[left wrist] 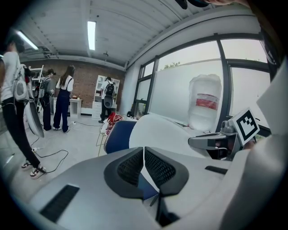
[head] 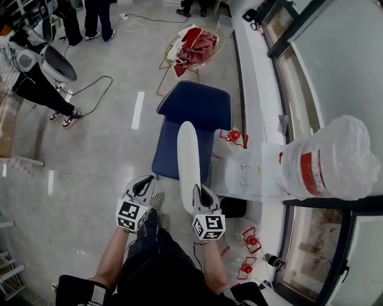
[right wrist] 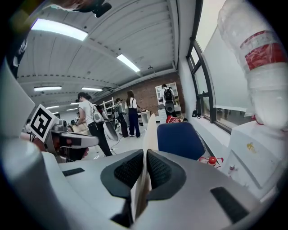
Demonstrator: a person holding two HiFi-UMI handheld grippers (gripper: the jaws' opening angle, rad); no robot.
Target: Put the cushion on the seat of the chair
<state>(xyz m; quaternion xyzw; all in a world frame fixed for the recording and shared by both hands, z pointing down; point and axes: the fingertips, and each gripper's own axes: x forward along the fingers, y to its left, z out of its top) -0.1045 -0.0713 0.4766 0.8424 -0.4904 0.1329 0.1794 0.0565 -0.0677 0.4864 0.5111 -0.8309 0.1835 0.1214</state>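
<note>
While right gripper (head: 201,195) clamps the thin white oval cushion (head: 187,152) upright over the blue padded chair seat (head: 166,156), left gripper (head: 143,185) closed and empty, we're mid-placement; next, tip it flat.

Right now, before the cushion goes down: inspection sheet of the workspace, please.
Surface: glossy pale floor; no table in view.
Job's things: white cushion held on edge over the blue chair, not yet flat on the seat.
Clutter: red cloth on a wire frame behind the chair; plastic-wrapped bundle with a red band on the white cabinet; red-and-white items on the floor by the window.
Grippers: left gripper shut, empty; right gripper shut on the cushion's near edge.
Cables: black cable looping on the floor at left.
Surroundings: people standing far left; window wall along the right.
</note>
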